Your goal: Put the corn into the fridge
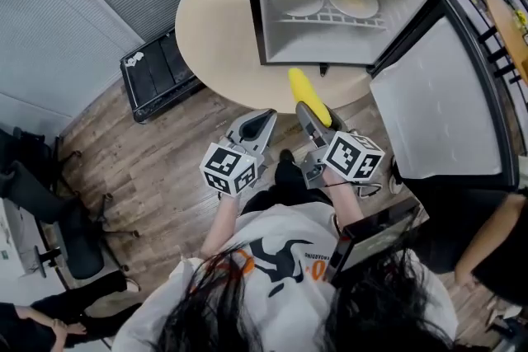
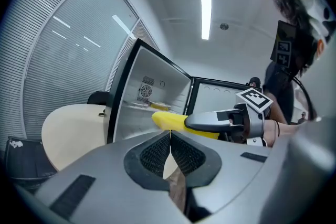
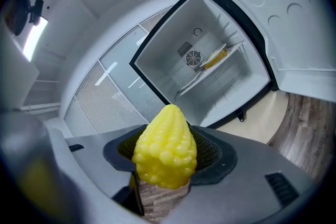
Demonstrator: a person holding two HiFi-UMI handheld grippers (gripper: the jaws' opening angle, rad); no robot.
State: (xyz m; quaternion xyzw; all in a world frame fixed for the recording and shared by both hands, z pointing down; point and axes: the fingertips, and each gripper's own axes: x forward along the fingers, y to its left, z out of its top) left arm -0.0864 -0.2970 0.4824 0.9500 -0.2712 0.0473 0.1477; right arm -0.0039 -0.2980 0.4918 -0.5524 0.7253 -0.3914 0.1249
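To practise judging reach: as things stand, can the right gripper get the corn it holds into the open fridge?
Probably yes. The door of the fridge stands wide open, the space under its shelf looks bare, and nothing lies between the corn in the right gripper and the opening.

Corn [image 1: 307, 93]: a yellow cob with knobbly kernels is being held in the air, its thick end being clamped between the jaws of the right hand-held gripper [image 1: 312, 113]. Its tapered tip is being pointed at the open fridge [image 1: 252, 4], just outside it, over the near edge of the round worktop [image 1: 214, 37].

The small, black-cased fridge, pale inside, is being carried on that worktop. Its door [image 1: 437, 103] is being left swung wide to the right.
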